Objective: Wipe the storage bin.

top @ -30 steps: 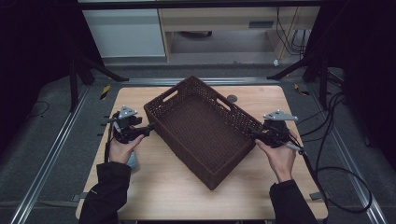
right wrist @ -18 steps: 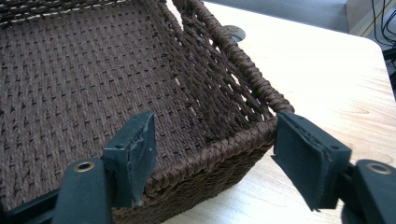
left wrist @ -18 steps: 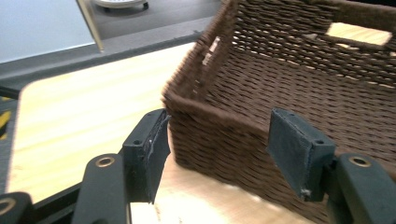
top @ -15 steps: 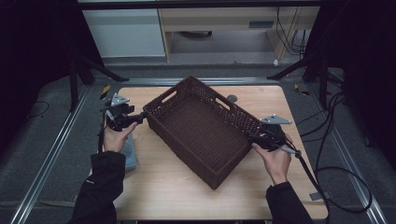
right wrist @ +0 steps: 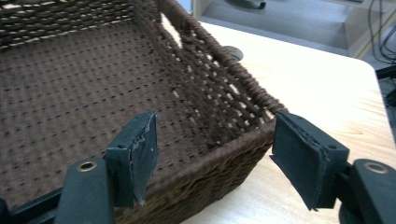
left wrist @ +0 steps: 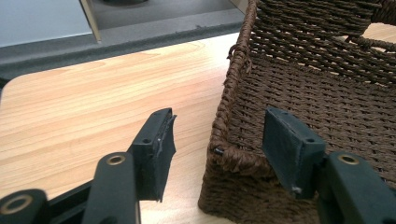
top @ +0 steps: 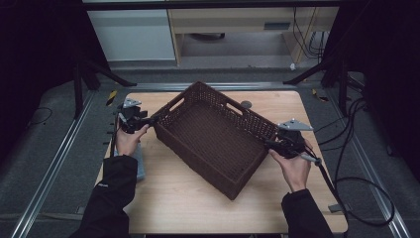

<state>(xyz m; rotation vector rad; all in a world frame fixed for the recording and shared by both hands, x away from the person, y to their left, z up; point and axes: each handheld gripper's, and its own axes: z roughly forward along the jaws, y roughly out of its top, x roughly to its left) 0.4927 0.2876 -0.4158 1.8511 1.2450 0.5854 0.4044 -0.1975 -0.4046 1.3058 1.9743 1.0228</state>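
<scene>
A dark brown woven basket (top: 218, 139) lies empty and askew on the wooden table (top: 198, 203). My left gripper (top: 151, 120) is at the basket's left corner. In the left gripper view its jaws straddle the corner rim (left wrist: 224, 154): one pad (left wrist: 156, 144) is outside and the other pad (left wrist: 289, 140) inside, with gaps on both sides. These jaws have just been closing. My right gripper (top: 271, 144) is at the right corner. Its jaws stand open around the rim (right wrist: 243, 140), one pad (right wrist: 137, 154) inside the basket and the other (right wrist: 303, 158) outside, neither touching.
A blue-grey flat object (top: 138, 166) lies at the table's left edge by the left forearm. Behind the basket a small grey disc (top: 246, 104) sits on the table. Cables (top: 356, 153) trail off to the right. Metal rails run along both sides.
The left hand has moved away from the person along the basket's left side to its corner, and its jaws have narrowed around the rim. The right hand and the basket have stayed put.
</scene>
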